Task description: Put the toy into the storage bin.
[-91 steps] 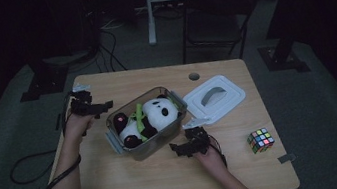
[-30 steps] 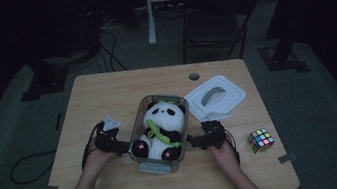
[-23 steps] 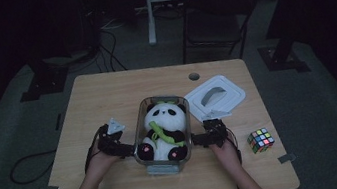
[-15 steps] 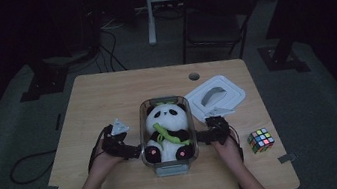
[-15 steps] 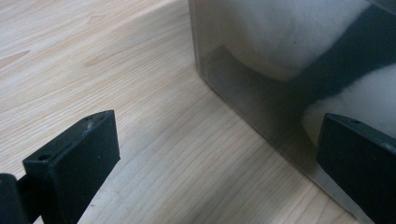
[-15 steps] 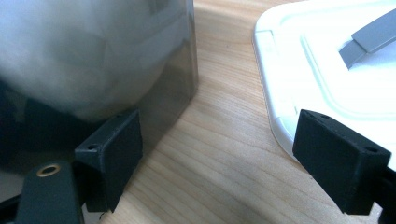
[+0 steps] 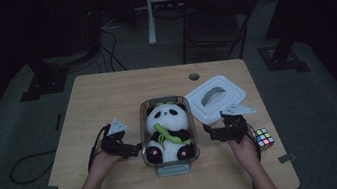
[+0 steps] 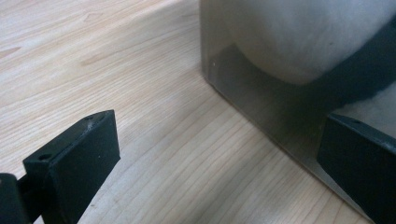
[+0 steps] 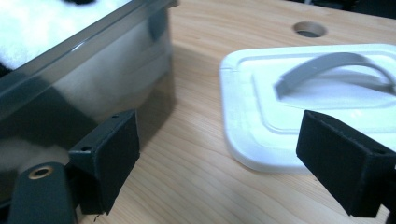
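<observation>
Clear-walled box (image 7: 169, 135), rectangular with rounded corners, sits mid-worktop (image 7: 106, 98) on pale wood grain, a fluffy plush panda (image 7: 168, 131) packed inside. Left gripper (image 7: 133, 149) and right gripper (image 7: 211, 133) flank its sides, black jaws spread. Nearby lies a smooth white lid (image 7: 215, 98) with a grey arched handle.

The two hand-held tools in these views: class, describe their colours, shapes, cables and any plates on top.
The left tool and right tool are black, each with two flat, blocky, matt black jaws. Each carries a grey three-cornered plate on top. A black cable trails back from the left tool. No sleeves show on the forearms.
</observation>
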{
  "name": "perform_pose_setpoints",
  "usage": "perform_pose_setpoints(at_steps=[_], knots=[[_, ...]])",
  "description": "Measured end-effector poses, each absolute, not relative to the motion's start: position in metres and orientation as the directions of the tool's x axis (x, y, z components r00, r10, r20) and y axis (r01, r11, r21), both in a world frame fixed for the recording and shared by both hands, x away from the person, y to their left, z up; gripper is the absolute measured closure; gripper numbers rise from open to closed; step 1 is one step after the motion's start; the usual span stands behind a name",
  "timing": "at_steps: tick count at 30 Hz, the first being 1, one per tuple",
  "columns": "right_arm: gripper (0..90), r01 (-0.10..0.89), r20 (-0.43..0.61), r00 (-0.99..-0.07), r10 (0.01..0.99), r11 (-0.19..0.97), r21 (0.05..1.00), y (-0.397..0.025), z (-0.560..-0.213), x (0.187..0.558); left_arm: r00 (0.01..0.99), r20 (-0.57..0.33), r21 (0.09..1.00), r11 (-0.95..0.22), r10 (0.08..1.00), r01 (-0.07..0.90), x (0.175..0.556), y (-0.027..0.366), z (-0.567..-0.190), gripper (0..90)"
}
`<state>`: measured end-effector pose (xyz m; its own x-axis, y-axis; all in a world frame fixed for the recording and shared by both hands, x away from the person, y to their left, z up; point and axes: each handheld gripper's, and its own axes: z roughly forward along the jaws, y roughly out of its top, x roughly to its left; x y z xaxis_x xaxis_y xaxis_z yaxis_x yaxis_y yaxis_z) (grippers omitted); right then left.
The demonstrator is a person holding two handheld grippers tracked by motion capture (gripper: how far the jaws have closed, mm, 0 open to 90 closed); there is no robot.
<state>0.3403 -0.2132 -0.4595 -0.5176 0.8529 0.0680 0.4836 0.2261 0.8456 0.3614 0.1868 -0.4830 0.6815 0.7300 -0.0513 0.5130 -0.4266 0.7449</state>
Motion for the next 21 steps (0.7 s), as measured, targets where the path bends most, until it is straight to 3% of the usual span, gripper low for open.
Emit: perform_pose_setpoints(at_steps=[9,21], knots=[[11.8,0.513,0.073,-0.392,0.917,0.153,0.845,-0.263,-0.452,0.322,0.685,-0.054,0.762,-0.413,0.726,0.498,0.367,0.192,-0.483,0.6],[11.8,0.584,0.075,-0.219,0.973,0.069,0.809,-0.315,-0.471,0.293,0.661,-0.061,0.763,-0.391,0.748,0.514,0.388,0.195,-0.487,0.7]])
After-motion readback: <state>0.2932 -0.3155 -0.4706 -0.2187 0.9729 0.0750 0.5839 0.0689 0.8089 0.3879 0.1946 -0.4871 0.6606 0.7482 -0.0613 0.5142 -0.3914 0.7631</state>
